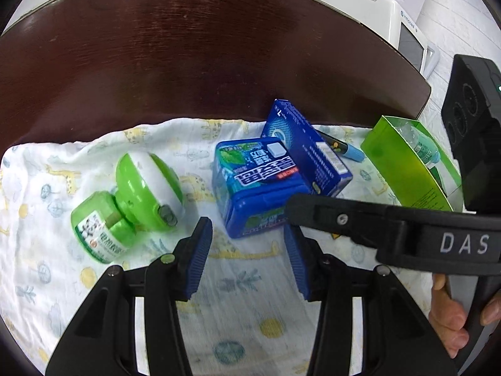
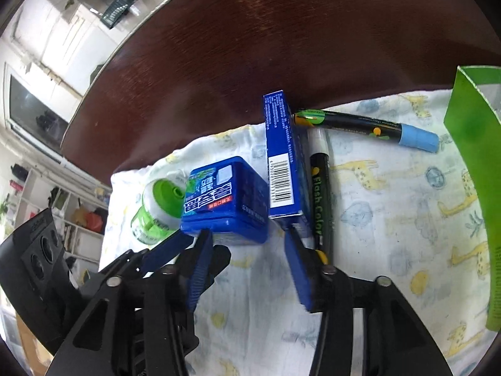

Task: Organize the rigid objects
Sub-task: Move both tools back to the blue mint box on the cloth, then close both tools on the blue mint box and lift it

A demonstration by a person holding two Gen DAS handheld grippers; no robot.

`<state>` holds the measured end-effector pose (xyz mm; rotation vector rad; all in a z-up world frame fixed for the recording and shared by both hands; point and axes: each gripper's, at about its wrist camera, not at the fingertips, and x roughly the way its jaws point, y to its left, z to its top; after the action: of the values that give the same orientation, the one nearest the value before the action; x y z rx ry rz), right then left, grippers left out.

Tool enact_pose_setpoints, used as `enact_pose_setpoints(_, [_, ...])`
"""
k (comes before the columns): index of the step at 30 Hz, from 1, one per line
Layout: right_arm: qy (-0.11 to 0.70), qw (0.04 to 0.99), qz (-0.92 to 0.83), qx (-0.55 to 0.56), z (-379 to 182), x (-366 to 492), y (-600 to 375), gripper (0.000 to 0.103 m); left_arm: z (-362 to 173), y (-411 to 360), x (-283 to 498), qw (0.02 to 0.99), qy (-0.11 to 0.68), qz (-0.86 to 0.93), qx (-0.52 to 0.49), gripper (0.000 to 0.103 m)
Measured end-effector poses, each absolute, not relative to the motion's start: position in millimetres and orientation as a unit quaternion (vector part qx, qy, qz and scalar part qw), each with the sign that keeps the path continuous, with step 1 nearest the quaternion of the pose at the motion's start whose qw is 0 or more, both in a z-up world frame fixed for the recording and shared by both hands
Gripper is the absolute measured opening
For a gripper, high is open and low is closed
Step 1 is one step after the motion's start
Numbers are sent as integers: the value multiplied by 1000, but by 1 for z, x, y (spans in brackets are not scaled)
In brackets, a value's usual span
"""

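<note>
A blue plastic gum box (image 1: pixel 256 185) lies on a giraffe-print cloth (image 1: pixel 219 282), with a dark blue carton (image 1: pixel 307 150) leaning against it. A green mosquito-repellent heater with bottle (image 1: pixel 131 200) lies to its left. My left gripper (image 1: pixel 247 244) is open and empty just in front of the gum box. My right gripper (image 2: pixel 247 250) is open and empty, close before the gum box (image 2: pixel 228 200) and the carton (image 2: pixel 283 156). Two markers lie by the carton, one with a white cap (image 2: pixel 319 188) and one with a blue cap (image 2: pixel 369 127).
A green open package (image 1: pixel 410 166) with a bottle inside stands at the right; it also shows in the right wrist view (image 2: pixel 472 188). The cloth lies on a dark wooden table (image 1: pixel 203 62). A white appliance (image 1: pixel 385 9) stands beyond the table's far edge.
</note>
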<state>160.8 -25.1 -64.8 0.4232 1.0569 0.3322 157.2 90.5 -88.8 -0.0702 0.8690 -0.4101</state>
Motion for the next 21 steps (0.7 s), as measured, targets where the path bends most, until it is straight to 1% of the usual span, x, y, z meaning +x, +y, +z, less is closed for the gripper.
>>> enact_pose_setpoints(2, [506, 820, 164, 212, -69, 165, -24, 60, -90, 87, 161, 885, 418, -202, -30, 45])
enact_pose_setpoints(9, [485, 839, 152, 194, -55, 160, -24, 60, -96, 89, 171, 883, 421, -202, -43, 45])
enact_pose_setpoints(14, [503, 830, 138, 198, -61, 164, -19, 60, -96, 89, 173, 883, 423, -198, -43, 45])
enact_pose_setpoints(21, [456, 852, 173, 193, -39, 144, -21, 60, -97, 90, 178, 884, 423, -195, -49, 46])
